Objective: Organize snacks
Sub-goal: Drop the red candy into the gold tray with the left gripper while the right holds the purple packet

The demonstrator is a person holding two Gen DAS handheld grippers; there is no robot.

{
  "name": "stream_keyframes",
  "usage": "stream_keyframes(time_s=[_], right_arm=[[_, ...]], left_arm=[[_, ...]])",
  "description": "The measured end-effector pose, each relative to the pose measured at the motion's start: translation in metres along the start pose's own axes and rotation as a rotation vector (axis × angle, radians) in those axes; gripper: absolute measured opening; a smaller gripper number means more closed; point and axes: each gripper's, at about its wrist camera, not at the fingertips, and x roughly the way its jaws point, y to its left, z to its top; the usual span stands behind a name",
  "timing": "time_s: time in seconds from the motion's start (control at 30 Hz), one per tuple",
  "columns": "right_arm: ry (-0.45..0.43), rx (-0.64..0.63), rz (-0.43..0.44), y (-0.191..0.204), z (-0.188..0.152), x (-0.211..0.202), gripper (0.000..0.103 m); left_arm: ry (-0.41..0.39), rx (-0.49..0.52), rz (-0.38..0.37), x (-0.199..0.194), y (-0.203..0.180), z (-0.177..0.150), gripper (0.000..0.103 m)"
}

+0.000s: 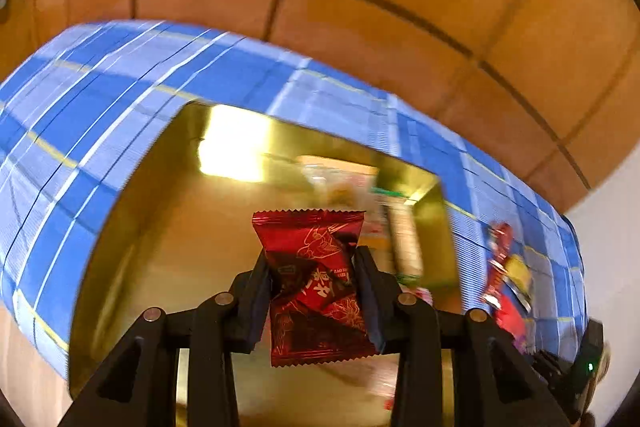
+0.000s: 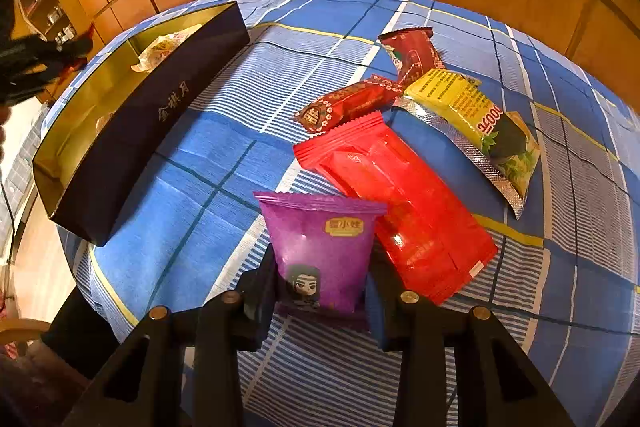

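My left gripper (image 1: 312,291) is clamped on a dark red foil snack packet (image 1: 316,283), pads pressing both sides, packet upright with its serrated top edge above the fingers; it hangs over the open gold-lined box (image 1: 160,227), above the gold floor. The far right corner of the box holds some wrapped snacks — blurred, I cannot tell which; a bright glare sits on the back wall.

My right gripper (image 2: 320,291) is clamped on a purple packet (image 2: 324,243) with a small cartoon figure printed on it; its lower end sits between the fingers, over the blue plaid tablecloth (image 2: 224,147). Just beside it, touching its right edge, lies a large bright red packet (image 2: 400,203); beyond that a dark red patterned candy bar (image 2: 348,103), a maroon packet (image 2: 412,51) and a yellow-green packet (image 2: 476,123) with silver seams — all clustered, overlapping at their edges. From this side the box (image 2: 132,123) shows a dark navy outer wall with gold characters, well apart to the left; a pale wrapped snack (image 2: 164,47) lies at its far end.
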Motion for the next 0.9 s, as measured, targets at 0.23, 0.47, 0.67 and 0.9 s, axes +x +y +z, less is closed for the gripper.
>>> stream_keyframes(time_s=[0.23,0.47,0.67,0.9], right_arm=[[0.004,0.008,-0.001,0.000,0.000,0.001,0.039],[-0.002,0.024,-0.002,-0.001,0.001,0.001,0.039],[-0.005,0.025,-0.002,-0.002,0.000,0.001,0.039],[-0.017,0.030,-0.005,-0.002,-0.003,0.000,0.039]], left_arm=[[0.080,-0.044,0.016,0.030,0.017,0.002,0.040],[0.125,-0.024,0.064,0.054,0.011,0.011,0.041],[0.082,-0.032,0.116,0.042,0.010,0.007,0.043],[0.017,0.026,0.136,0.019,-0.008,-0.011,0.043]])
